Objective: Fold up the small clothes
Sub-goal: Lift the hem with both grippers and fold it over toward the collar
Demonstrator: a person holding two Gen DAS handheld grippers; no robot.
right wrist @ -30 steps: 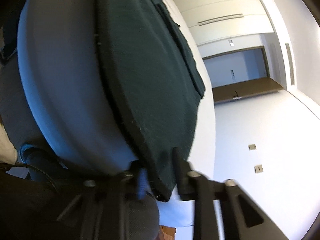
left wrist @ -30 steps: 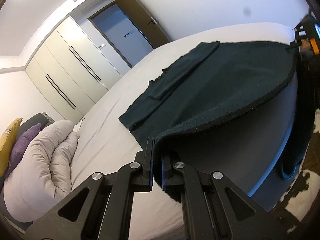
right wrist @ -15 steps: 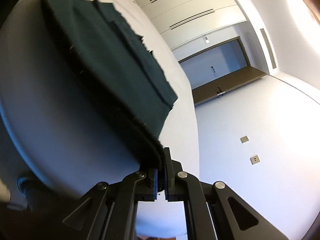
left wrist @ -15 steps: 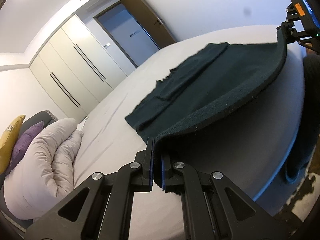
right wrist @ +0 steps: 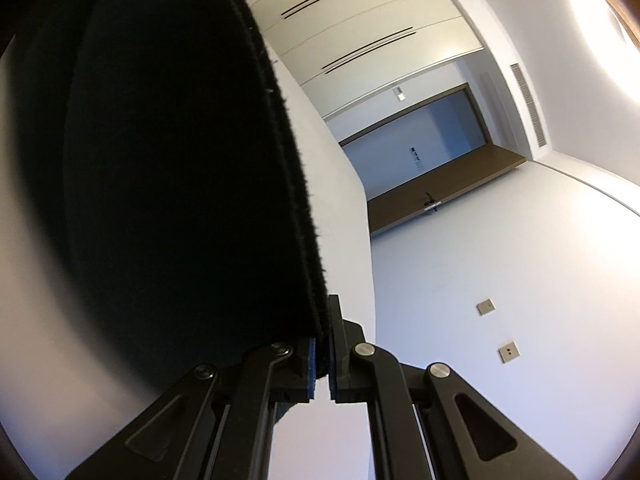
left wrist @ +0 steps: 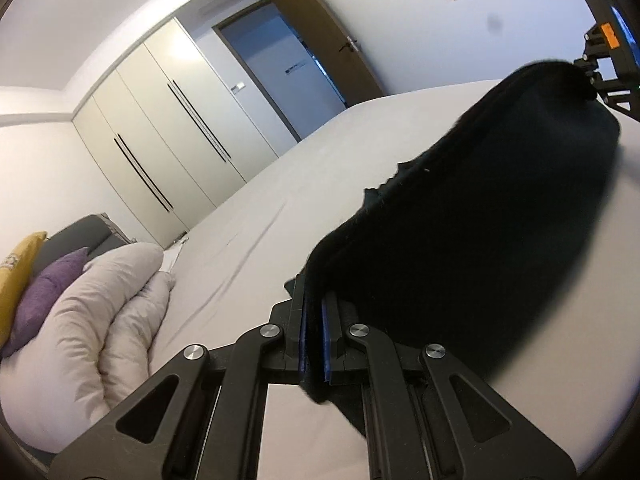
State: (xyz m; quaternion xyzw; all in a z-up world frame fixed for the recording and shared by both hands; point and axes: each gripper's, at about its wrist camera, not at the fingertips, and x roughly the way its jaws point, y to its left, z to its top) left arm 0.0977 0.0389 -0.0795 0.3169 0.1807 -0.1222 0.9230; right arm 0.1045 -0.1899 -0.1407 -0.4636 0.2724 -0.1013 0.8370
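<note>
A dark green garment hangs lifted above the white bed, stretched between both grippers. My left gripper is shut on its near edge. My right gripper is shut on the other corner; it also shows in the left wrist view at the upper right. In the right wrist view the garment fills the left half and hides most of the bed. Its far part still reaches toward the bed surface.
A bunched white duvet with purple and yellow pillows lies at the left. White wardrobes and an open brown door stand behind the bed.
Both grippers have raised the garment's near edge up and forward over the bed. The cloth now stands up and blocks the view of its far part.
</note>
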